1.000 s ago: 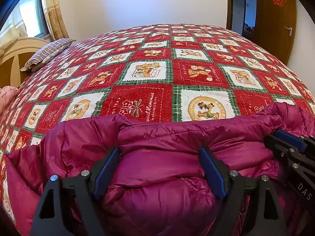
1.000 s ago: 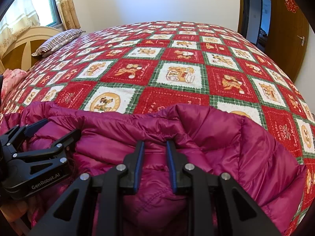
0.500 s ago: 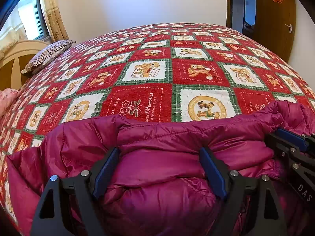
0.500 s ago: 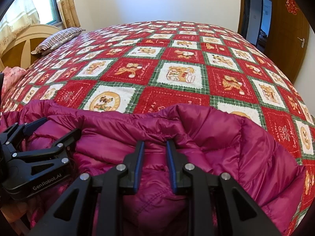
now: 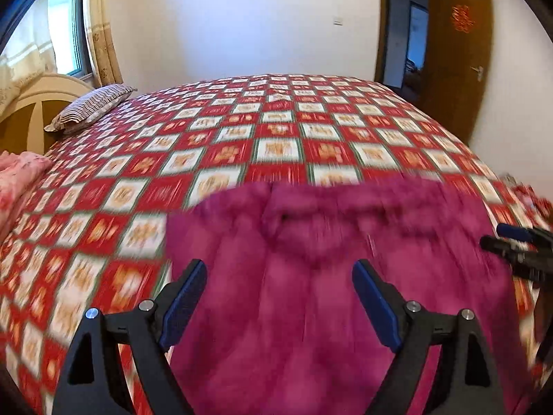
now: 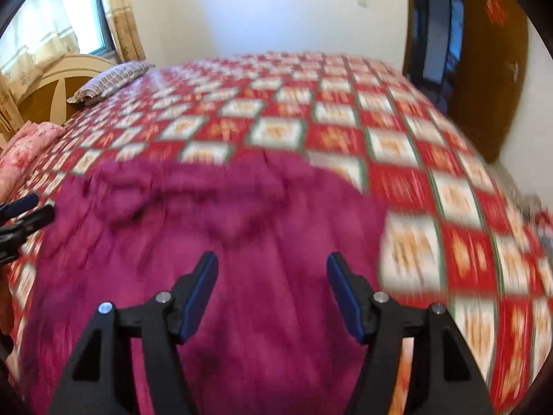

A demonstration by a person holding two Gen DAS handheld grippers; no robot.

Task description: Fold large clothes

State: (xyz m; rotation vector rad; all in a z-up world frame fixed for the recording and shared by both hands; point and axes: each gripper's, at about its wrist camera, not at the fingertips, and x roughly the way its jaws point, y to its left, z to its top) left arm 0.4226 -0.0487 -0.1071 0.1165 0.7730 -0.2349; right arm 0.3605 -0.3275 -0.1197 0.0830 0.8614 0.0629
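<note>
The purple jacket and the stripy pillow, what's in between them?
Only the red checked bedspread lies between the purple jacket and the stripy pillow. Nothing else sits on that stretch. The left wrist view shows it best, though blurred.

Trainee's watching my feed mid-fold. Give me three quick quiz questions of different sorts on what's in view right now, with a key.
1. True or false: the right gripper is clamped on the magenta puffer jacket.
2. Multiple choice: the striped pillow lies (A) on the jacket, (B) at the quilt's far left by the headboard, (C) by the door.
3. Fill in: the jacket lies on a red, white and green ______ quilt.

Key: 1 false, its jaws are opening with no fabric pinched; the left gripper is open too. 2 B. 3 patchwork.
</note>
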